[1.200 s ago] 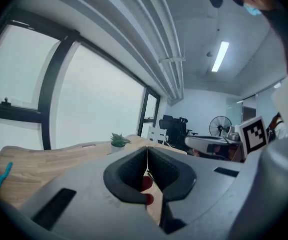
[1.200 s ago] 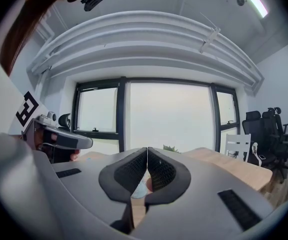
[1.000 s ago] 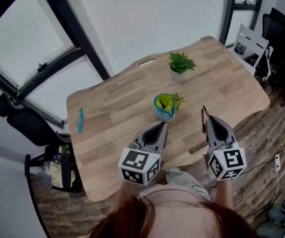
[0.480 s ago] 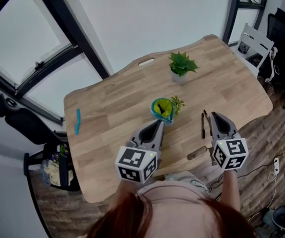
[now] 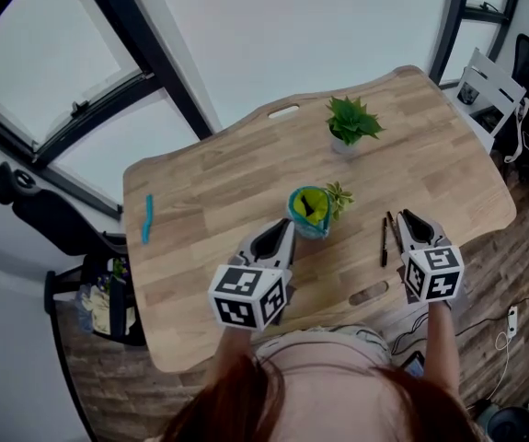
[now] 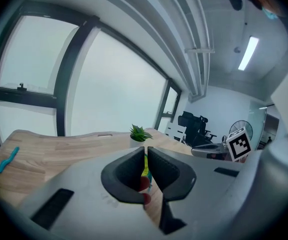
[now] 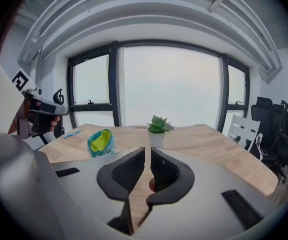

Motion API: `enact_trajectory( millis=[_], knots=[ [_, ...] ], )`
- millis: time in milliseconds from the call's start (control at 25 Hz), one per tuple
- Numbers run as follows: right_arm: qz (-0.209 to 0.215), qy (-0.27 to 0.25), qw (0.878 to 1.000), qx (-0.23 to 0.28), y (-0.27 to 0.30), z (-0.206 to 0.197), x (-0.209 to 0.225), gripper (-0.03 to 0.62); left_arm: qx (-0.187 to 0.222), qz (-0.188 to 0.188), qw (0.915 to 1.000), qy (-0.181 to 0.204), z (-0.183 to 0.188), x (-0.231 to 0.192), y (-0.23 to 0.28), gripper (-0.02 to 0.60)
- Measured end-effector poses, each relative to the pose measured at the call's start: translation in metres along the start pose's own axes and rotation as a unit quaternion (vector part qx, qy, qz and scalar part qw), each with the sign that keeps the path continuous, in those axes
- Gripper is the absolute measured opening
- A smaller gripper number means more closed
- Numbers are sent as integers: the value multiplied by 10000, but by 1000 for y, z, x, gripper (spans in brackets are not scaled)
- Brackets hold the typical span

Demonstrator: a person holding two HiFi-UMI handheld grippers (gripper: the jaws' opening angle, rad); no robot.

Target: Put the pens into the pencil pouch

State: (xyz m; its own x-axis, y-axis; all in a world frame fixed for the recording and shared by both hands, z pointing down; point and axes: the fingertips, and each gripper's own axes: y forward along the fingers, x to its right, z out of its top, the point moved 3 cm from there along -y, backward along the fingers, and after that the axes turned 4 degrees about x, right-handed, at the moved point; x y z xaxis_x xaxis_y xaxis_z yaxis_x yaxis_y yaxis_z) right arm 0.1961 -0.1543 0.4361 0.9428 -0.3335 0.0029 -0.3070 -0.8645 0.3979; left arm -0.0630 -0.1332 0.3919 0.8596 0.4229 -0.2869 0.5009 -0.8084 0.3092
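The teal pencil pouch (image 5: 309, 212) stands open-topped at mid-table, its yellow-green lining showing. Two black pens (image 5: 384, 241) lie side by side on the wood to its right. A blue pen (image 5: 147, 219) lies alone near the left edge. My left gripper (image 5: 285, 226) is shut and empty, its tips just short of the pouch (image 6: 145, 168). My right gripper (image 5: 409, 217) hovers just right of the black pens. Its jaws have just been opening to a narrow gap, with nothing between them (image 7: 148, 156).
A potted green plant (image 5: 351, 122) stands at the back of the table (image 5: 209, 182), and a small sprig (image 5: 338, 196) sits beside the pouch. Office chairs (image 7: 276, 129) and a white chair (image 5: 492, 86) stand off to the right. Large windows face the table.
Both grippers have sunk and drawn back toward the table's near edge. The right one now sits clear to the right of the black pens.
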Motion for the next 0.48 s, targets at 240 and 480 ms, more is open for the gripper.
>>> enact_trajectory(
  millis=[240, 480],
  knots=[
    [90, -138, 9989, -432, 22, -20, 17, 44, -157, 256, 9988, -394, -10, -19, 16, 6],
    [149, -184, 9958, -881, 42, -46, 36, 58, -392, 370, 9949, -854, -24, -34, 33, 60]
  ],
)
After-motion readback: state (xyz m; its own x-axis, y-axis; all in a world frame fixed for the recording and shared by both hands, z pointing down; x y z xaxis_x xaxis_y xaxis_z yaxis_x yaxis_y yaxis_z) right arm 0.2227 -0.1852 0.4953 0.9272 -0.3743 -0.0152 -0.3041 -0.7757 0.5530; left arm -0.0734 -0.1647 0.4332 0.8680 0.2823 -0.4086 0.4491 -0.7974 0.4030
